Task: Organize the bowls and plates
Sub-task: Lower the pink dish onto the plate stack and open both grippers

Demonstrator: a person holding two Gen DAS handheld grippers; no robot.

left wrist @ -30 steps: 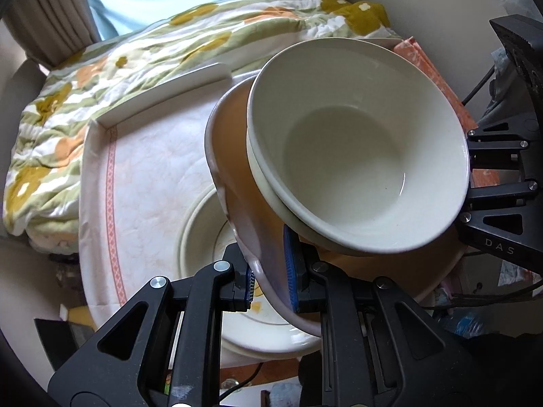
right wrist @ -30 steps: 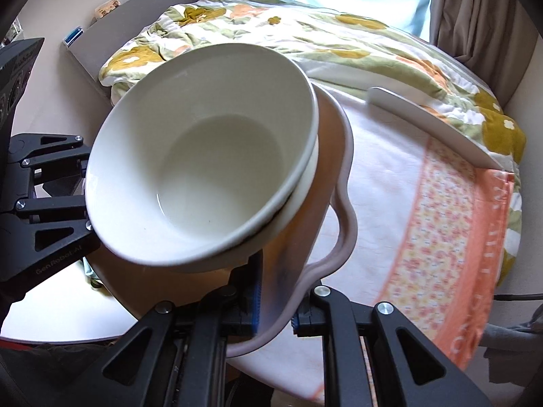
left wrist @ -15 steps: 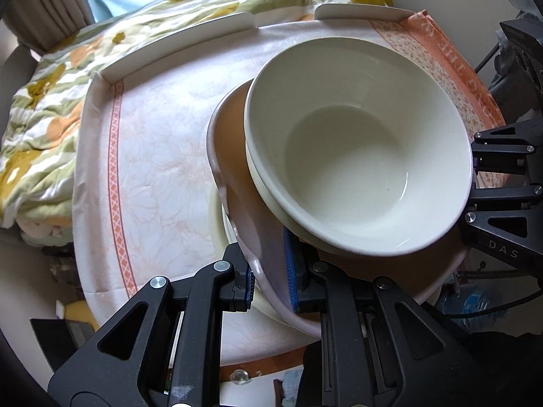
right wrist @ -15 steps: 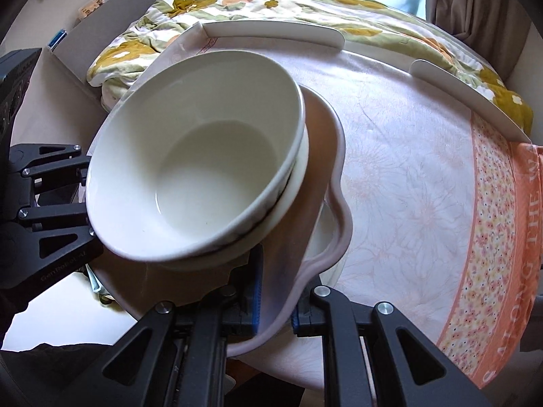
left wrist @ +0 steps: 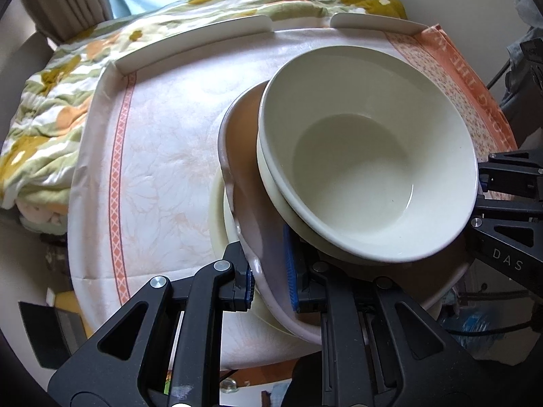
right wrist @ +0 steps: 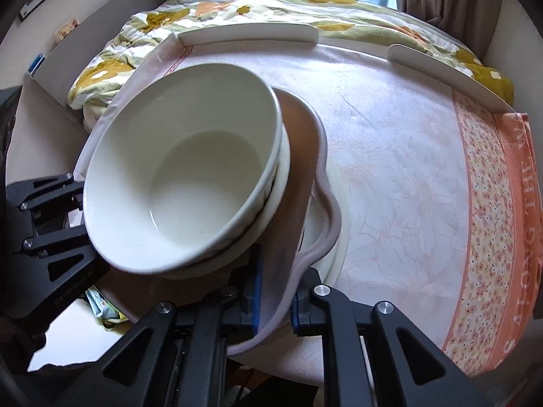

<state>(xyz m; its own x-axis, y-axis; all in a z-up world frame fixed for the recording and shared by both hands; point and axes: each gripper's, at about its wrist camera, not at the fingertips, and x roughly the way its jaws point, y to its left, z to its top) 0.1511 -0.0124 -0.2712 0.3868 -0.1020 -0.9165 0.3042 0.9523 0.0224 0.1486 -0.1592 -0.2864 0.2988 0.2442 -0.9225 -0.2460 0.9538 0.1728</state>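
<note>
A wavy-rimmed pinkish plate (left wrist: 251,196) (right wrist: 305,183) carries two nested white bowls (left wrist: 370,156) (right wrist: 183,176). My left gripper (left wrist: 269,271) is shut on the plate's rim on one side. My right gripper (right wrist: 276,291) is shut on the rim on the opposite side. The plate is tilted and held just above a cream plate (left wrist: 217,217) (right wrist: 339,217) that lies on the table. Most of the cream plate is hidden under the held stack.
The round table (left wrist: 163,156) has a pale floral cloth with an orange border (right wrist: 492,237). White raised guards (left wrist: 190,44) (right wrist: 247,32) line its far edge. A flowered quilt (left wrist: 44,108) lies beyond, by curtains.
Both grippers have carried the plate with its bowls over the table and lower, so more of the cloth shows and the stack now hangs close over the cream plate.
</note>
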